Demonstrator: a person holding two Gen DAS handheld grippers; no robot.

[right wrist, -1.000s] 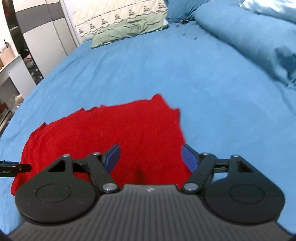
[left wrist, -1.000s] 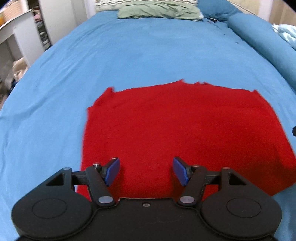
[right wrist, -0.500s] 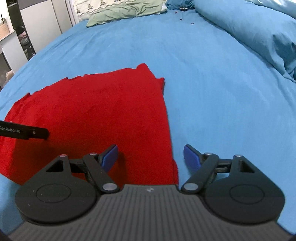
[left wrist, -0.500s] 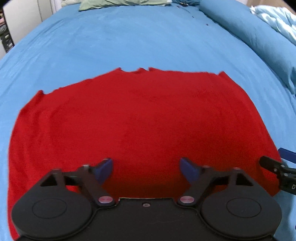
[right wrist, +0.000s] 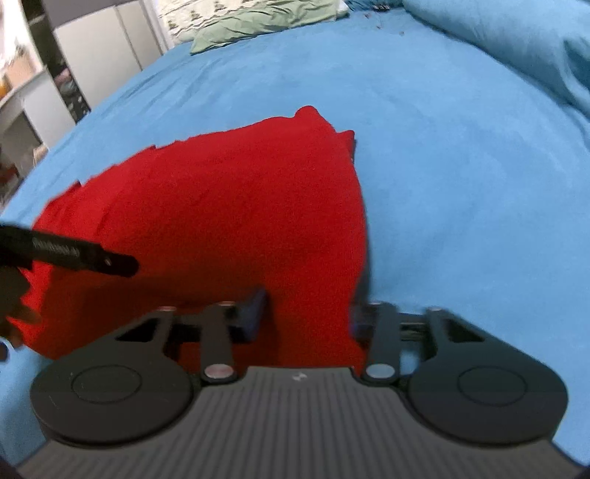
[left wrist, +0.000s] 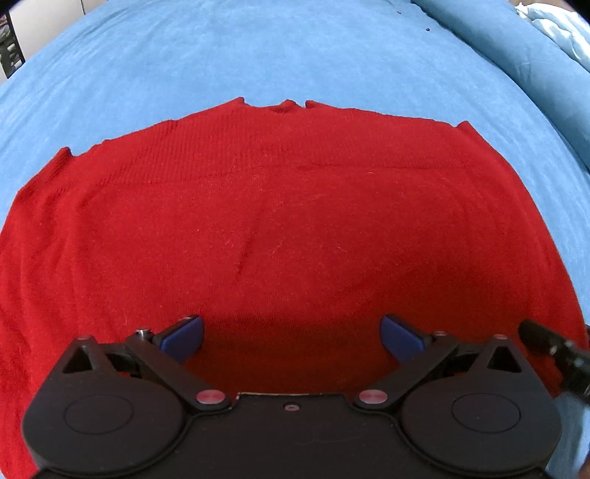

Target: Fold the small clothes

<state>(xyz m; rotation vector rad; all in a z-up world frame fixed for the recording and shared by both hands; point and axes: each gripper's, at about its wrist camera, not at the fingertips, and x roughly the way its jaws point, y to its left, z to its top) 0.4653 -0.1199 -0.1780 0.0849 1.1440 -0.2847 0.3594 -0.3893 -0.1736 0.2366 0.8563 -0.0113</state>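
A red knit garment (left wrist: pixel 287 221) lies flat on the blue bed sheet (left wrist: pixel 258 51). It also shows in the right wrist view (right wrist: pixel 228 206). My left gripper (left wrist: pixel 291 337) is open, low over the garment's near middle. My right gripper (right wrist: pixel 308 313) has its jaws narrowed around the garment's near right edge, with red fabric between the pads; the view is blurred. The right gripper's finger shows at the left wrist view's right edge (left wrist: pixel 553 350). The left gripper's finger shows at the left in the right wrist view (right wrist: pixel 73 254).
A rolled blue duvet (right wrist: pixel 516 40) lies along the bed's right side. Green and patterned pillows (right wrist: pixel 258 18) sit at the head. A wardrobe and shelves (right wrist: pixel 73 73) stand left of the bed.
Both grippers have dropped lower and closer to the garment. The left moved right toward its middle and stayed open. The right gripper's jaws have narrowed over the right edge.
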